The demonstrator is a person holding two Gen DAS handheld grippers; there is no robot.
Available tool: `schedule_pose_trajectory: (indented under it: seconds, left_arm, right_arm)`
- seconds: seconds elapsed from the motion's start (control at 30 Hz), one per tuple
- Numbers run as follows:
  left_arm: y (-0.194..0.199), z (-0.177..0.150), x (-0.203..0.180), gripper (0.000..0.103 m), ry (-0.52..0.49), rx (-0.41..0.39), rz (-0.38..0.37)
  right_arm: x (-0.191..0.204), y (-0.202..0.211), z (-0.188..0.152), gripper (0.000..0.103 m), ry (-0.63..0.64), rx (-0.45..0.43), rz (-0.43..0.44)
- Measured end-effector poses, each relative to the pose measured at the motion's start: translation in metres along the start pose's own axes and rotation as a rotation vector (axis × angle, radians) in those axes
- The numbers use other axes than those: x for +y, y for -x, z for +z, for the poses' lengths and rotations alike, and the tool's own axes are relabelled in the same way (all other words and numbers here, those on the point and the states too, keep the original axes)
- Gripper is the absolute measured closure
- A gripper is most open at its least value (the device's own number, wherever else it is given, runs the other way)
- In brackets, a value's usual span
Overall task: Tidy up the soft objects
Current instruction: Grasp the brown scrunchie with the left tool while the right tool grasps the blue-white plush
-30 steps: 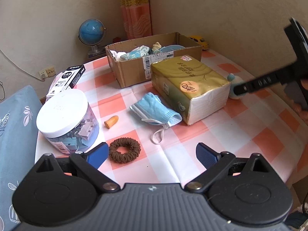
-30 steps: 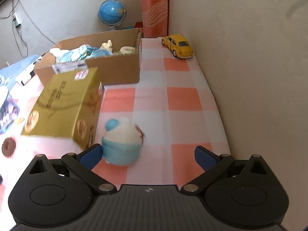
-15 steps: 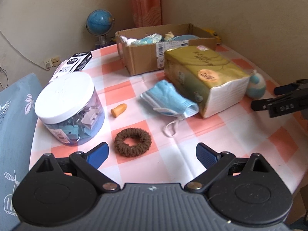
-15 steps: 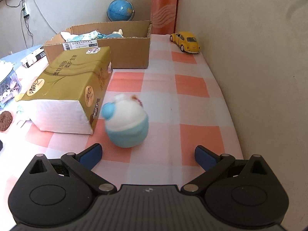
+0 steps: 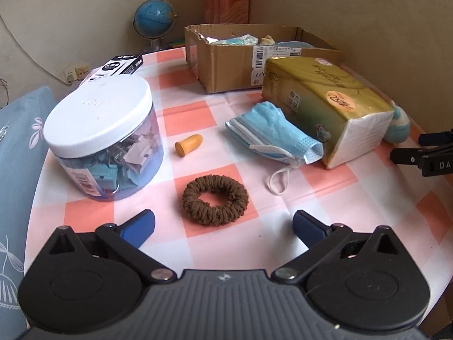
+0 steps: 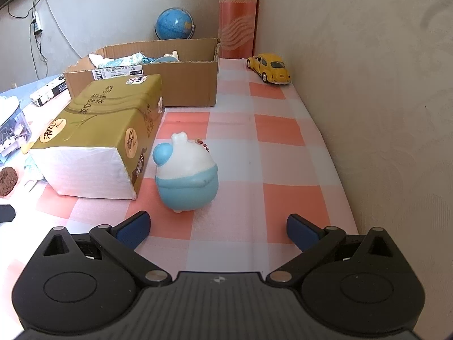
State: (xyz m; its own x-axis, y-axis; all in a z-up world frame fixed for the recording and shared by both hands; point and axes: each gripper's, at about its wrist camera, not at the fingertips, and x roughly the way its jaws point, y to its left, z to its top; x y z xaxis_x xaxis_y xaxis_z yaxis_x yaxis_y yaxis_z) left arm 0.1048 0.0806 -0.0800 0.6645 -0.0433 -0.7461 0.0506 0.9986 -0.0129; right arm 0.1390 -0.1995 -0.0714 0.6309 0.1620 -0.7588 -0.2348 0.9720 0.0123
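A brown scrunchie (image 5: 215,199) lies on the checked tablecloth just ahead of my open, empty left gripper (image 5: 223,228). A blue face mask (image 5: 273,131) lies against a gold tissue pack (image 5: 325,99). A cardboard box (image 5: 226,65) at the back holds soft items. A blue-and-white squishy toy (image 6: 187,177) stands beside the tissue pack (image 6: 93,130), just ahead of my open, empty right gripper (image 6: 216,226). The toy also shows in the left wrist view (image 5: 399,126), half hidden behind the pack. The right gripper's finger (image 5: 424,155) shows at the right edge.
A clear jar with a white lid (image 5: 104,138) stands at the left, an orange earplug (image 5: 188,144) beside it. A black-and-white box (image 5: 121,65) and a globe (image 5: 154,18) are at the back. A yellow toy car (image 6: 269,68) stands by the wall (image 6: 382,85).
Both grippers have dropped lower and pulled back a little. The scrunchie now lies nearer my left gripper. The squishy toy sits further ahead of my right gripper, and both stay open.
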Motion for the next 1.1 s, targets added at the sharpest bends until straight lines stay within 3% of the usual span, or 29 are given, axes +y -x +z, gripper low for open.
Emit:
schedule_pose_trajectory:
  seconds: [0.37,0.43,0.6,1.1]
  left_arm:
    - [-0.006,0.006,0.005,0.001,-0.006,-0.009,-0.013]
    - [-0.006,0.007,0.006,0.005,-0.007,-0.015,-0.02]
    - [-0.001,0.008,0.006,0.028,-0.016,-0.04,-0.043]
    - [-0.003,0.009,0.004,0.029,-0.039,-0.049,-0.041]
  right_arm:
    - [0.0,0.001,0.0,0.0,0.003,-0.008,0.001]
    - [0.0,0.001,-0.001,0.0,0.009,-0.015,0.005]
    - [-0.001,0.002,-0.003,0.0,0.044,-0.034,0.039]
    - [-0.004,-0.009,0.005,0.0,0.179,-0.076,0.185]
